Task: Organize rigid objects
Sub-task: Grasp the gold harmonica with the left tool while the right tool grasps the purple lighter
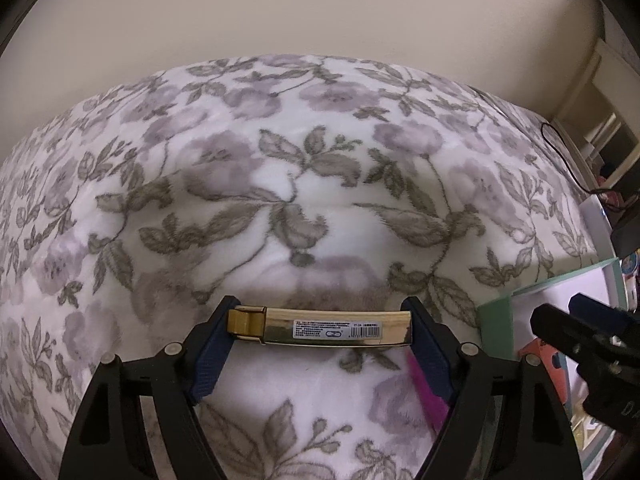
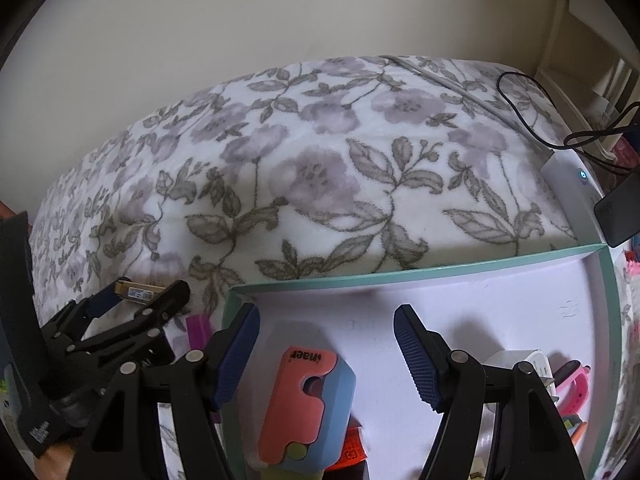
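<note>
surface: floral blanket (image 1: 320, 208) | wall (image 1: 320, 8): plain cream | box (image 2: 440, 270): right

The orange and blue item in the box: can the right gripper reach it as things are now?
Probably yes. The right gripper hangs open right above the orange and blue item in the box, with nothing between them.

A lighter (image 1: 320, 330) sat crosswise between the fingers of the left gripper (image 1: 320, 332), above the blanket (image 1: 280, 184). To its right lay a box (image 2: 440, 272) on the same blanket (its near wall just beside that gripper). The right gripper (image 2: 326, 344) hung over the box, in which lay a case (image 2: 304, 400), a plug (image 2: 520, 364) and a watch strap (image 2: 576, 380).
</note>
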A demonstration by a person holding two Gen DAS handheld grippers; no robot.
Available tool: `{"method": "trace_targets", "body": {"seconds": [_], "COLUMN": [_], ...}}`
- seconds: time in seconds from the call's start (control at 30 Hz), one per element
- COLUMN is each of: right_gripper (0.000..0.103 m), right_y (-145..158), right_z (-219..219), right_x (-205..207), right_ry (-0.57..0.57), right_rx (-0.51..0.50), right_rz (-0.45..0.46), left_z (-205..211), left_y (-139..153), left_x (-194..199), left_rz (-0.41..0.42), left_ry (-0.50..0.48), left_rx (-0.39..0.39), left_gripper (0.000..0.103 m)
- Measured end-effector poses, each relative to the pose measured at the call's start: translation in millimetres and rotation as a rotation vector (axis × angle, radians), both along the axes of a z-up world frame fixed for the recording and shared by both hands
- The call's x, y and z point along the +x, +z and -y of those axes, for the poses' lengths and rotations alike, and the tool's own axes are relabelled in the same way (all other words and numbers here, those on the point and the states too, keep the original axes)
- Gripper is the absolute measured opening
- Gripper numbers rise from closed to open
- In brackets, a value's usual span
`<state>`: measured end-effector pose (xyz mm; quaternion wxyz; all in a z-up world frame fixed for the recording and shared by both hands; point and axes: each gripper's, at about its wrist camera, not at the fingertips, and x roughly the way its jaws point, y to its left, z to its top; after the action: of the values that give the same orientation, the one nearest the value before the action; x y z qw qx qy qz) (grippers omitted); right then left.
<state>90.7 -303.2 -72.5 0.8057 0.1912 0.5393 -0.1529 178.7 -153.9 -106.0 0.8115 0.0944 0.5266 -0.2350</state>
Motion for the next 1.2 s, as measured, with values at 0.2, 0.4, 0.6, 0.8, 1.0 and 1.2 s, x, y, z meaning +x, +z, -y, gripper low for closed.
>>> {"method": "trace_targets", "body": {"seconds": [0.2,0.4,0.6,0.8,1.0,1.2], "right_gripper": [0.073,0.073,0.073,0.063,0.051,0.049], "right_y": [9.3,15.5,20.7,21.7,8.6,-3.9], "right_z": [-16.7,-39.5,-58.3,-79.4,-95.6,-103.8], "right_x": [0.5,-0.9,0.7,5.0,13.4,17.3], "right_ry": [0.045,0.104,0.156,0.214,0.269,0.294], "right_rx": [-0.018,-0.034,-0.032,-0.035,-0.012,-0.037], "right_rz": [0.010,0.016,0.051,0.074,0.059,0.023], "left_z": [-23.3,-51.5,-87.1,-115.6,-131.5,-135.4], "left_y": [8.2,10.1,10.9,13.6,9.5,3.6], "left_x": [4.3,2.0,-1.5,1.3,5.8,8.6], "left_rz": [-0.063,-0.142,-0.178,-0.178,-0.193,-0.206], "left_ry": [0.094,0.193,0.285,0.354,0.390,0.391], "left_rx": [-0.015,-0.057,-0.047,-0.033,-0.043,-0.042], "left_gripper": [0.082,0.082,0.082,0.082,0.082,0.082]}}
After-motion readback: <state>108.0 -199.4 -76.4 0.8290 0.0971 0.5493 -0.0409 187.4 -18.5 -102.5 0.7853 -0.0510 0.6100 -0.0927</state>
